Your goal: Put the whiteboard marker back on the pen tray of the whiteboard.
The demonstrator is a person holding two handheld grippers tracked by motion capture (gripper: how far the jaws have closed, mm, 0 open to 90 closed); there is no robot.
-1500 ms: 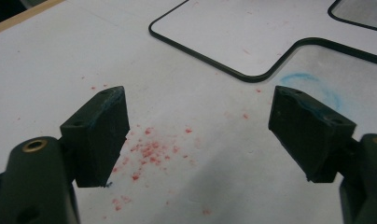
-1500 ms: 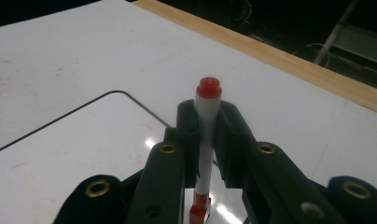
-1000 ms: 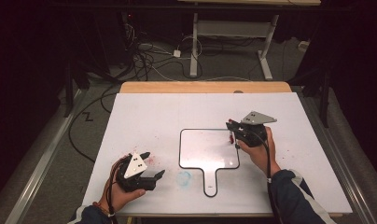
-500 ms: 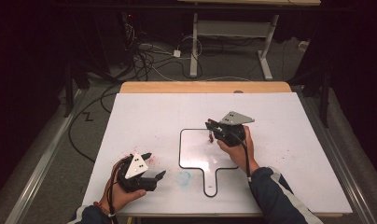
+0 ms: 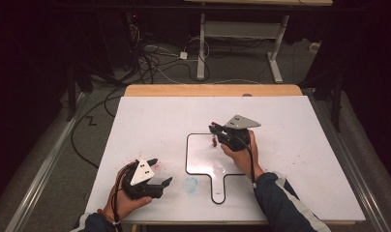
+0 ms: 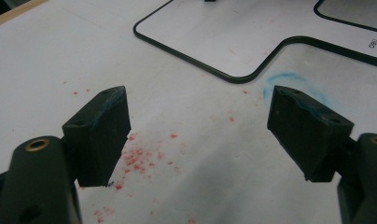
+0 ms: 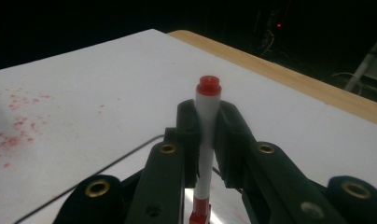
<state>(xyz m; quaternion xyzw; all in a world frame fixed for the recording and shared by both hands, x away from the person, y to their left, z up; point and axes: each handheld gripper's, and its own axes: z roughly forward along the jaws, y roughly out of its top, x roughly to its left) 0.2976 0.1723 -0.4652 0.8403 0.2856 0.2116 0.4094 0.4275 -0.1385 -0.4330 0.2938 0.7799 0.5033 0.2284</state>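
My right gripper (image 7: 206, 135) clamped tight on a marker (image 7: 207, 140), white barrel w/ red end cap up top, red tip down, upright betw. my pads over the paddle-shaped whiteboard (image 5: 203, 157), my left gripper (image 5: 159, 171) spread wide, nothing in it, near red specks

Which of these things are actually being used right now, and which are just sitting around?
In use:
- red marker, clamped upright in the right gripper
- small whiteboard beneath it

Just there:
- left gripper, open with nothing between its jaws
- blue smudge
- red specks on the table
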